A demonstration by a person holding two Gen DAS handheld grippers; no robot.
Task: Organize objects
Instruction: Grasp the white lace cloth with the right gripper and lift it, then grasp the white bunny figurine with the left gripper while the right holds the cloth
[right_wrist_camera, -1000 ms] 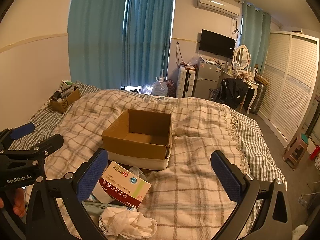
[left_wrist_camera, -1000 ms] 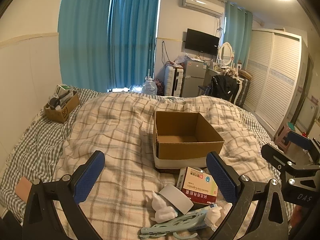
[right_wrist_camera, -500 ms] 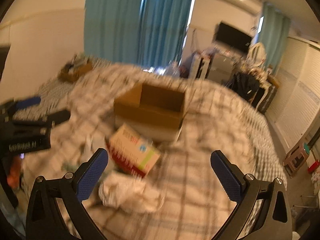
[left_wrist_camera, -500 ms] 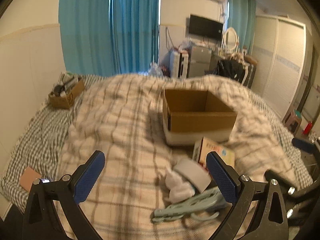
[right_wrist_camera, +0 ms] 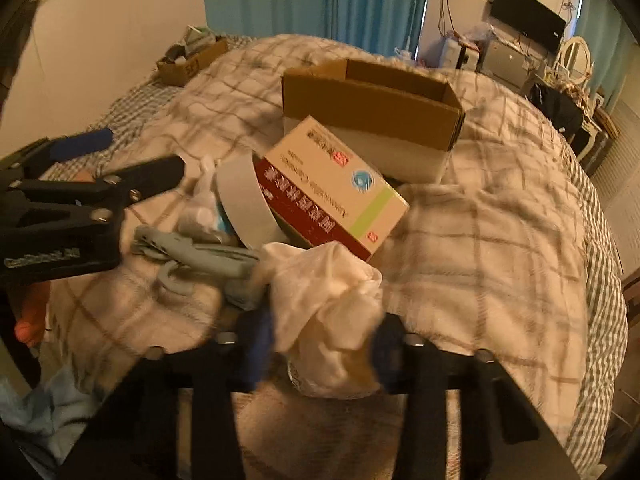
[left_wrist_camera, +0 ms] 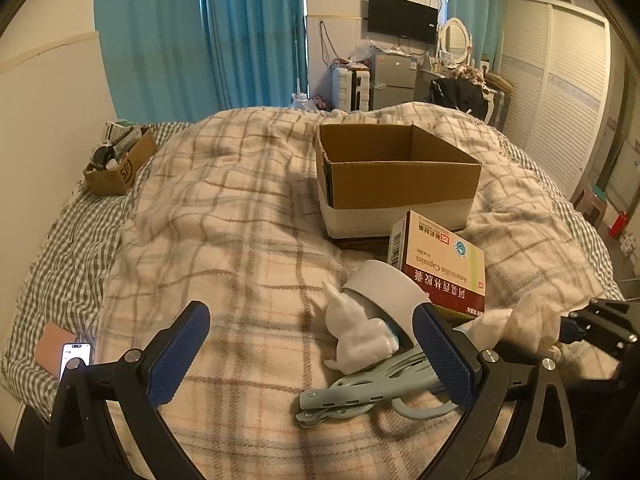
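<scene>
Crumpled white cloth (right_wrist_camera: 320, 280) right at the near edge of the cream plaid blanket (left_wrist_camera: 240, 240), bunched up between the blue pads (right_wrist_camera: 260, 340) of the right gripper (right_wrist_camera: 322, 342). Jaws just been closing, now squeezed on the fabric from both sides. Bit blurry in the right wrist view, but clearly pinched.

Left gripper (left_wrist_camera: 310, 320) spread wide over the blanket, holding nothing. Just inside and behind its right finger: a pale blue-grey folded plastic hanger (left_wrist_camera: 360, 392) lying flat, with a small white rabbit figurine (left_wrist_camera: 360, 336) touching it. Leaning right behind the rabbit, a white roll of tape (left_wrist_camera: 384, 284) tipped on its side.

Next up, a red-and-white cardboard medicine box (left_wrist_camera: 444, 264), tilted, resting against the tape roll and the cloth pile.

Just beyond that, an open brown cardboard box with a white lower band (left_wrist_camera: 400, 184), upright on the blanket, nothing visible inside from here.

Off to the left edge of the bed, a lit phone (left_wrist_camera: 76, 356) on the grey checked sheet, and farther back a smaller brown carton (left_wrist_camera: 116, 168) full of odds and ends.

Way at the back, teal curtains (left_wrist_camera: 200, 32) and a black wall-mounted TV (left_wrist_camera: 400, 20).
</scene>
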